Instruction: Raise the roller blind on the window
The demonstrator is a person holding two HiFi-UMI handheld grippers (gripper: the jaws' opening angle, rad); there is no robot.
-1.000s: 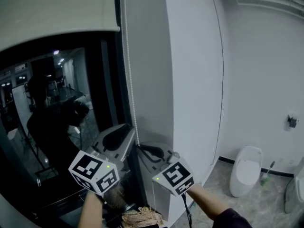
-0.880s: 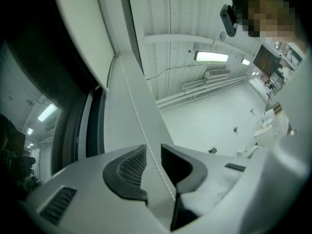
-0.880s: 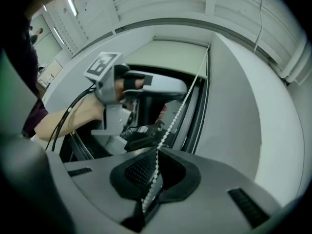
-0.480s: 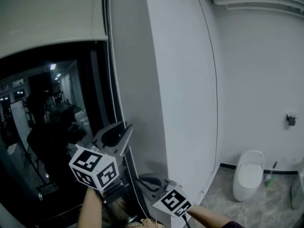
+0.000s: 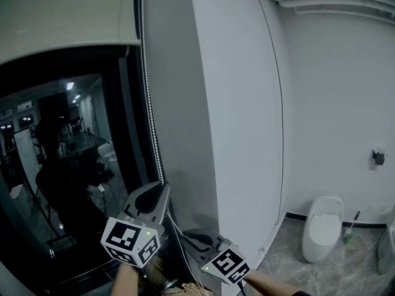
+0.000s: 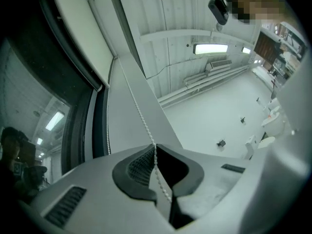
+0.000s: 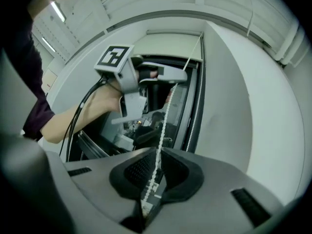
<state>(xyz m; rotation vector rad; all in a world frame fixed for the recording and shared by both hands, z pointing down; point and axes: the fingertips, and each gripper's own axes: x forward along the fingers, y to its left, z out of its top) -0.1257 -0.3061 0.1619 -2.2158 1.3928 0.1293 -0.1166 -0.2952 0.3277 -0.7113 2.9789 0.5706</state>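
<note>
Left gripper view: tongs just clamped chain.

Head view: up high, close to the wall corner, facing forward at the window, roller blind on top, bead chain mid-frame. Left gripper view: low, tilted up along the bead chain toward blind and ceiling, chain right at the lens. Right gripper view: lower, roughly level, facing the window. All three share chain, blind and window edge.
</note>
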